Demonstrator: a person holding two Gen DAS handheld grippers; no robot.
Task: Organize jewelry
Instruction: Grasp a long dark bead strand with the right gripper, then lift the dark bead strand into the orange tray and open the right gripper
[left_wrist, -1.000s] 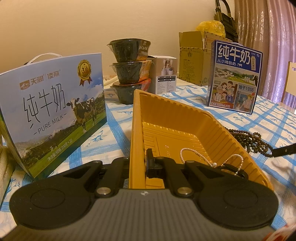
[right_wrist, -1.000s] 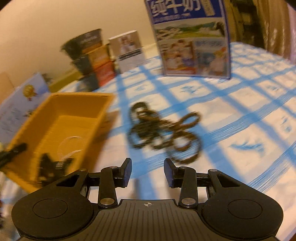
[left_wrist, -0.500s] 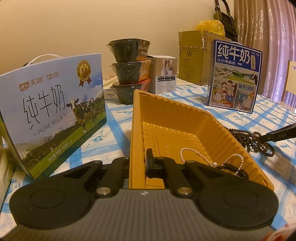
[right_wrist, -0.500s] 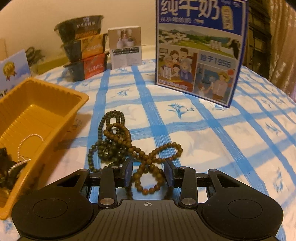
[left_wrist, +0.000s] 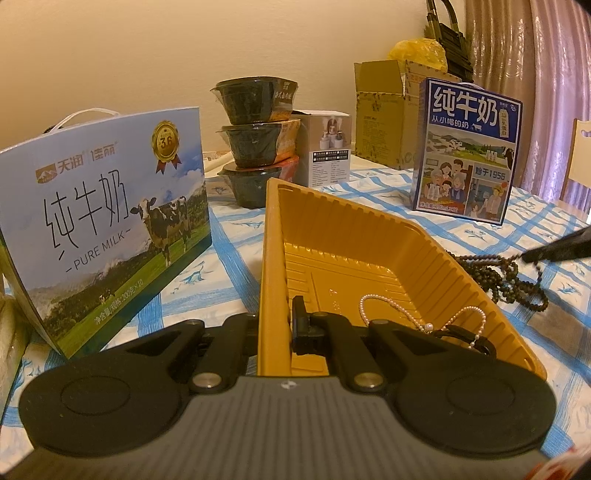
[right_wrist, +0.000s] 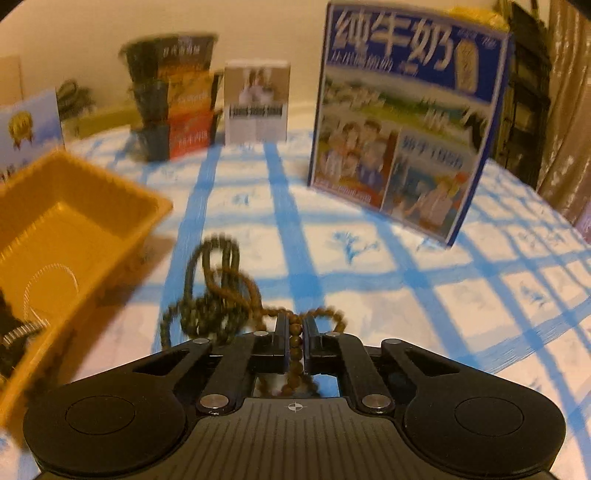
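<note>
Blue milk carton (right_wrist: 406, 125) stands beyond brown beads (right_wrist: 221, 295), yellow tray (right_wrist: 74, 221) beside.

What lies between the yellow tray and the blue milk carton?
In the right wrist view, the dark bead necklace lies on the checked tablecloth between the yellow tray and the blue milk carton.

The pale blue milk carton (left_wrist: 107, 229) reads "天润 佳丽", "纯牛奶", "PURE MILK", with "3.6" on its gold seal. The dark blue carton (left_wrist: 467, 151) reads "纯牛奶", "从小喝的奶", "始于1956".
</note>
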